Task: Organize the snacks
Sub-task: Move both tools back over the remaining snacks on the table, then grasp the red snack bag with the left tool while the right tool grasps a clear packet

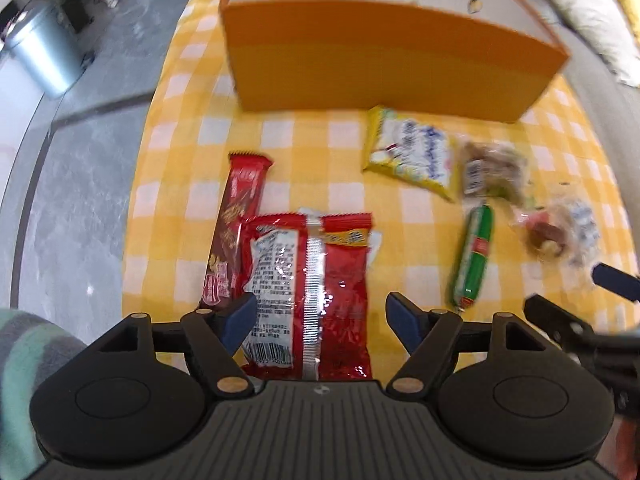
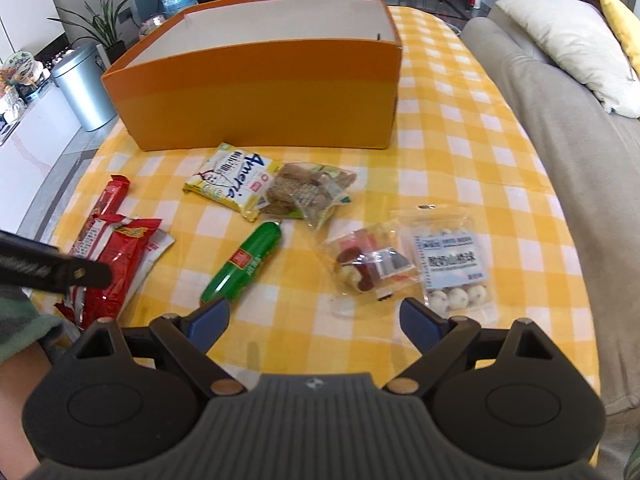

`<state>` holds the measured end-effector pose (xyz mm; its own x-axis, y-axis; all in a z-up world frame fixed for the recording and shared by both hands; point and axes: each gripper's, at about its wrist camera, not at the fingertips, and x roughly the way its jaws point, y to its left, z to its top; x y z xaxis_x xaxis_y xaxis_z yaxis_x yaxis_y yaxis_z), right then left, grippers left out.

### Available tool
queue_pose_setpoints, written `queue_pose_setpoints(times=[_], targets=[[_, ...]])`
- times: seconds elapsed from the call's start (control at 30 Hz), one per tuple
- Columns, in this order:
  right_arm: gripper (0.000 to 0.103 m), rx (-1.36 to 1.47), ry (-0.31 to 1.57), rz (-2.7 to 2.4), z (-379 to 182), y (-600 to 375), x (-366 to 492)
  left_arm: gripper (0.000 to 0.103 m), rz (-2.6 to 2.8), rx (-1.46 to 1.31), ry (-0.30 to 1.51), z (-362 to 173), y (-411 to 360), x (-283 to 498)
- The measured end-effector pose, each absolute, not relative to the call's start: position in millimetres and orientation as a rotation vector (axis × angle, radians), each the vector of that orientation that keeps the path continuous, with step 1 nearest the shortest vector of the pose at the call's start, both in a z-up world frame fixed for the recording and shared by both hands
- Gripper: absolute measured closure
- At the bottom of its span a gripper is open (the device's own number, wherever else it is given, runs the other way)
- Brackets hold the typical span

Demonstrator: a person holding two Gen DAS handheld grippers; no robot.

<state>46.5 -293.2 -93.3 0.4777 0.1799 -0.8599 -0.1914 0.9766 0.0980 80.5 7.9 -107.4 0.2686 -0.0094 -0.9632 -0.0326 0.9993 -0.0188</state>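
left claw: black, blue pads, brass pivots | sleeve: green-grey striped

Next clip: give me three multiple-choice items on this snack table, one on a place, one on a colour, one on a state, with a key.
1. The red snack bag lies:
A. inside the box
B. between the left gripper's fingers
C. on the sofa

2. The sausage stick is mostly:
A. green
B. blue
C. white

3. The orange box looks:
A. lidded
B. full of snacks
C. open, no snacks visible inside

Key: B, the blue fingers flank the bag on the yellow checked cloth; A, its wrapper is green with a red label; C, only pale inner walls show.
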Motion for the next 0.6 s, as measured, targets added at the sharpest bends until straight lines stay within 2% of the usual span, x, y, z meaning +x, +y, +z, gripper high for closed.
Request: queue_pose_setpoints(times=[0.37, 0.43, 0.5, 0.6], targets=[[0.022, -0.020, 1.049, 0.293, -98.0, -275.6, 54.0, 0.019, 0.065, -0.097, 1.374, -125.5, 15.5, 97.5], [0.022, -0.022, 1.047, 0.294, -98.9, -273.8, 55.0, 0.023, 0.058, -0.102, 1.373, -125.3, 15.9, 98.3], [0.028, -0.022, 1.047, 0.291, -99.7, -274.0, 56.0, 0.025, 0.050, -0.104, 1.363, -124.2, 16.5, 97.1], [0.029, -0.005, 1.054, 0.272, -100.9, -279.6, 56.4, 0.026, 0.022, -0.135, 1.345, -121.3, 18.2, 95.5]])
